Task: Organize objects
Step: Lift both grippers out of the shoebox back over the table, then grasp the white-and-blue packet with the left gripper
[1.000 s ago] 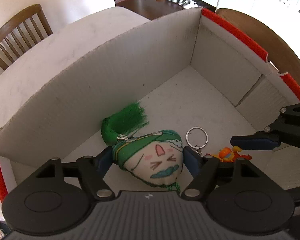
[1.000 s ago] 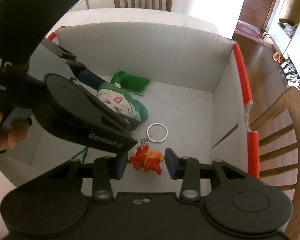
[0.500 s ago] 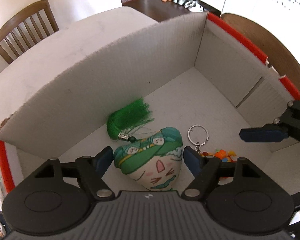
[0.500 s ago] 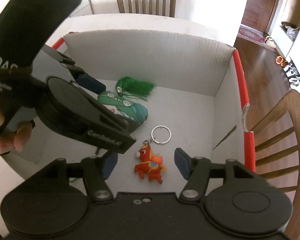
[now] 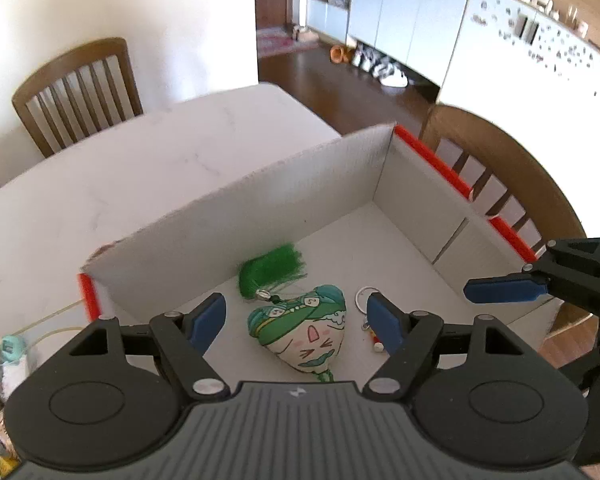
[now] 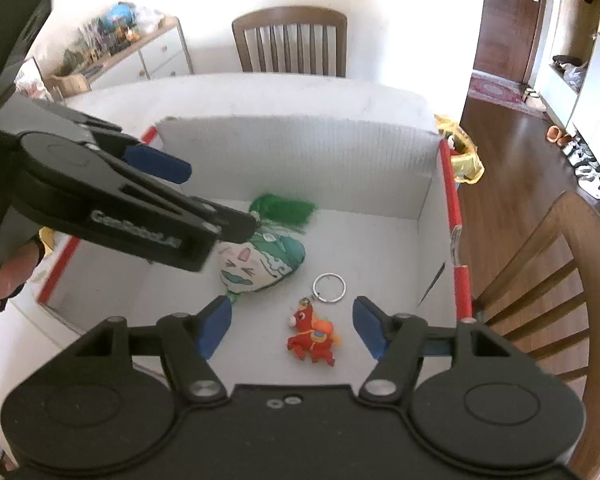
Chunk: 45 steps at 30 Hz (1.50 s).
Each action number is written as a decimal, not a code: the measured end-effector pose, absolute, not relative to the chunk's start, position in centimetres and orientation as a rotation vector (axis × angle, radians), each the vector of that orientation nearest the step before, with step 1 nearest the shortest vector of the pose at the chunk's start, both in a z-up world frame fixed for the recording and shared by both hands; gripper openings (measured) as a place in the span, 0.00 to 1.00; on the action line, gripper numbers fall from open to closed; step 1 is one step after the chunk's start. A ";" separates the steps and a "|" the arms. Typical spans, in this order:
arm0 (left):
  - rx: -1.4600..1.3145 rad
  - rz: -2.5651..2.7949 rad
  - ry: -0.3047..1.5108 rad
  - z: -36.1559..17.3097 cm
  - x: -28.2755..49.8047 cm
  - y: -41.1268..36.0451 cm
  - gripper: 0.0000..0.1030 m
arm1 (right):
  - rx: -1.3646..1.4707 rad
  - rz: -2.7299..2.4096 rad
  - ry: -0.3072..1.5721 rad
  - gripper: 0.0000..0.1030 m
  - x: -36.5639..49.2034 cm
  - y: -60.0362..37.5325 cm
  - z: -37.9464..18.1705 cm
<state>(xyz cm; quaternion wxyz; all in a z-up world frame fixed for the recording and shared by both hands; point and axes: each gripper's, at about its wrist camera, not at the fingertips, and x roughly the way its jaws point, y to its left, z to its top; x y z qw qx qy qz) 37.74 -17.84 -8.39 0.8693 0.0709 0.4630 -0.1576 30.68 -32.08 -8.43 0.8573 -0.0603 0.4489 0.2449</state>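
A heart-shaped plush charm [image 5: 306, 330] with a green tassel [image 5: 270, 268] lies on the floor of a white cardboard box [image 5: 236, 216] with red-edged rims. My left gripper [image 5: 298, 322] is open and empty, raised above the charm. A red horse keychain [image 6: 312, 338] with a metal ring [image 6: 330, 287] lies beside the charm [image 6: 260, 262] in the box [image 6: 300, 160]. My right gripper [image 6: 290, 328] is open and empty above the keychain. The left gripper also shows in the right wrist view [image 6: 204, 204]; one blue finger [image 5: 504, 290] of the right gripper shows in the left wrist view.
The box stands on a white table [image 5: 100, 184]. Wooden chairs stand at the far side [image 6: 290, 42] and the right [image 6: 548, 280]. Small clutter [image 5: 4, 364] lies on the table left of the box. A yellow item [image 6: 466, 156] lies past the box's far right corner.
Both grippers opened, letting go of the charm and the keychain, then rose and pulled back from the box. Both items now lie on the box floor.
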 end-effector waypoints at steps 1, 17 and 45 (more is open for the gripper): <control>0.143 -0.332 0.952 -7.8 37.1 -17.6 0.75 | -0.120 0.513 0.932 0.64 30.4 -32.1 -8.1; 0.107 -0.333 0.756 -2.6 28.4 -11.3 0.82 | -0.044 0.503 0.765 0.70 25.4 -29.2 -2.9; -0.082 -0.178 0.671 -2.6 19.6 7.2 1.00 | 0.037 0.600 0.683 0.91 20.0 -15.2 -1.4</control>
